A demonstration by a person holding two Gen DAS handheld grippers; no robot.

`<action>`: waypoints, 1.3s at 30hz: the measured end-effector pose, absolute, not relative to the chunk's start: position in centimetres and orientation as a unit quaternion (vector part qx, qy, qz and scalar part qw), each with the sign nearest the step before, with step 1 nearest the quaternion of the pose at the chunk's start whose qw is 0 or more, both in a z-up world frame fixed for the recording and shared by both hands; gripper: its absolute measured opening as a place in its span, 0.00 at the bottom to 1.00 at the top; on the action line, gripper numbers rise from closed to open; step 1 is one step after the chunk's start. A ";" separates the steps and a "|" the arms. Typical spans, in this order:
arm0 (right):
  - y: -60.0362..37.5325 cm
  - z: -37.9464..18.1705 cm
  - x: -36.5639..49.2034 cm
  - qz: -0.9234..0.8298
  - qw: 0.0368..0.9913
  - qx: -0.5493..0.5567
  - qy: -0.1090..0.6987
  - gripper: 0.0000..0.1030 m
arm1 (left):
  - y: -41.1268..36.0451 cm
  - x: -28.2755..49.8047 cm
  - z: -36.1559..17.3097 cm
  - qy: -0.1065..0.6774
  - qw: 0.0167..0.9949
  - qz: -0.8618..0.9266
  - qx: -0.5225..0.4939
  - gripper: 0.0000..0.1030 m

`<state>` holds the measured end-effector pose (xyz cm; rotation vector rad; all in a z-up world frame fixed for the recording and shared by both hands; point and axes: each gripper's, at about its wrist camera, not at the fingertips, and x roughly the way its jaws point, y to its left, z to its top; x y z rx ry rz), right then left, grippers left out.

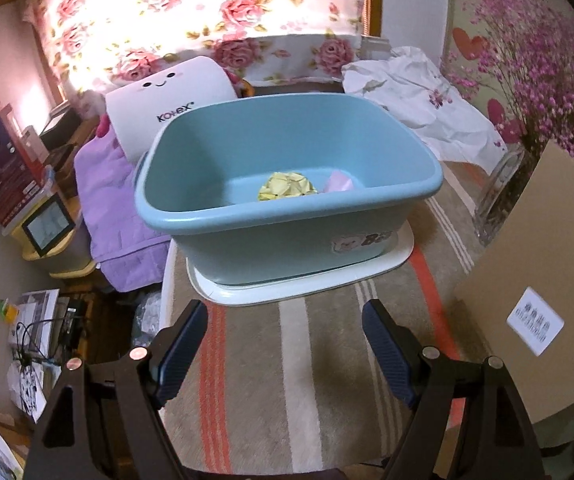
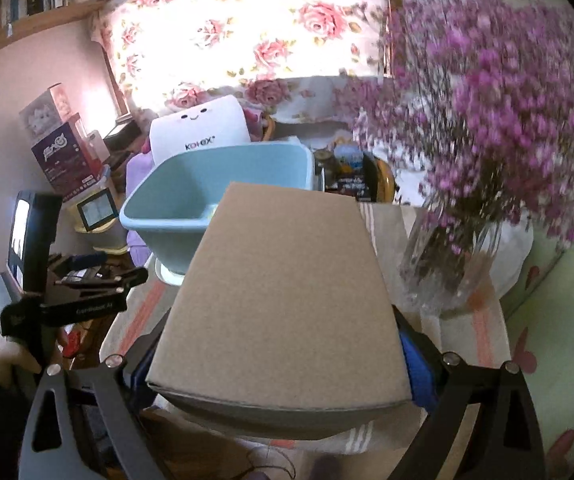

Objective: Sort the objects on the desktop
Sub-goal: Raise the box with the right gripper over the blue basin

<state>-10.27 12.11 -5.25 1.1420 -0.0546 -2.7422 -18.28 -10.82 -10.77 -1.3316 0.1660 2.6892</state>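
A light blue plastic tub (image 1: 287, 216) stands on a white lid (image 1: 399, 252) on the striped tablecloth. Inside lie a crumpled yellow paper ball (image 1: 287, 186) and a pink item (image 1: 339, 182). My left gripper (image 1: 285, 344) is open and empty, just in front of the tub. My right gripper (image 2: 279, 344) is shut on a brown cardboard box (image 2: 283, 300), held above the table to the right of the tub (image 2: 175, 200). The box also shows at the right edge of the left wrist view (image 1: 547, 280). The left gripper appears in the right wrist view (image 2: 99, 280).
A glass vase of purple dried flowers (image 2: 455, 264) stands at the right of the table. A white Kotex pack (image 1: 167, 100) and a purple cloth (image 1: 115, 208) sit behind and left of the tub. White crumpled paper (image 1: 419, 104) lies behind it. Clutter fills the floor at left.
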 end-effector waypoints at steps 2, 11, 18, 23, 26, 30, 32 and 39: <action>11.8 -4.4 -10.3 -0.921 0.085 0.379 -0.012 0.95 | -11.4 -18.1 -10.4 0.047 0.064 0.895 -0.438 0.80; 10.6 -0.3 -11.0 -0.930 0.092 0.355 0.013 0.95 | -13.1 -17.9 -8.7 0.016 0.055 0.905 -0.422 0.80; 9.5 2.6 -12.5 -0.937 0.101 0.334 0.028 0.95 | -13.2 -17.4 -8.8 0.005 0.056 0.904 -0.424 0.80; 8.5 3.7 -13.7 -0.938 0.113 0.325 0.036 0.95 | -13.2 -17.3 -8.7 0.004 0.052 0.906 -0.421 0.80; 8.2 4.1 -14.6 -0.939 0.118 0.322 0.038 0.95 | -13.3 -17.3 -8.6 -0.001 0.049 0.907 -0.419 0.80; 7.7 4.7 -16.3 -0.939 0.127 0.315 0.047 0.95 | -13.4 -17.4 -8.7 -0.006 0.045 0.906 -0.420 0.80; 7.4 5.0 -17.1 -0.939 0.131 0.312 0.050 0.95 | -13.3 -17.5 -8.8 -0.009 0.044 0.906 -0.422 0.80; 5.8 6.1 -20.8 -0.939 0.153 0.301 0.060 0.95 | -13.0 -17.8 -8.8 -0.010 0.040 0.905 -0.424 0.80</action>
